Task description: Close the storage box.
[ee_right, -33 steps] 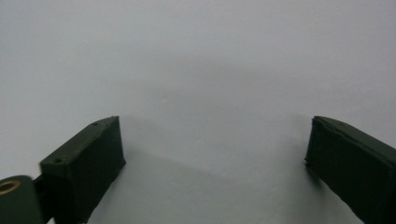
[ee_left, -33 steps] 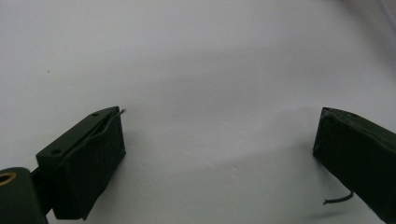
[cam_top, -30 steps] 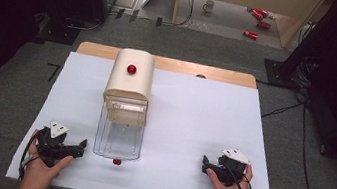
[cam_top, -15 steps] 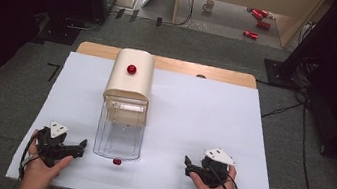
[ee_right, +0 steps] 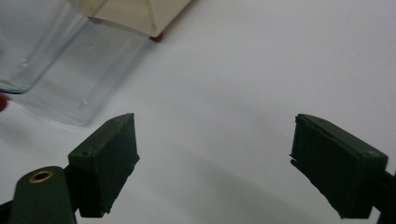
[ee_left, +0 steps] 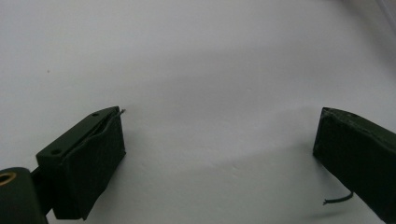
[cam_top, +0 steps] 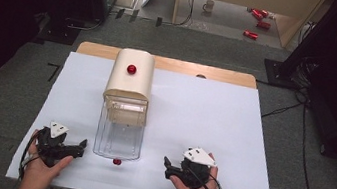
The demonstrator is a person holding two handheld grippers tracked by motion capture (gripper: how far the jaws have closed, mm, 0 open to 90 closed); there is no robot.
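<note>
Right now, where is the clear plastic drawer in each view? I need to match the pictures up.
High view: the clear plastic drawer sits at lower centre, pulled out toward the person from the beige box.
Left gripper view: not clearly visible; open jaws over the white table sheet.
Right gripper view: upper left, ahead of the left jaw.
Shared landmark: the beige box, whose lower edge shows at the top of the right gripper view.

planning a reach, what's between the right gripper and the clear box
Nothing: bare white table separates the right gripper from the clear box, in the high view.
</note>
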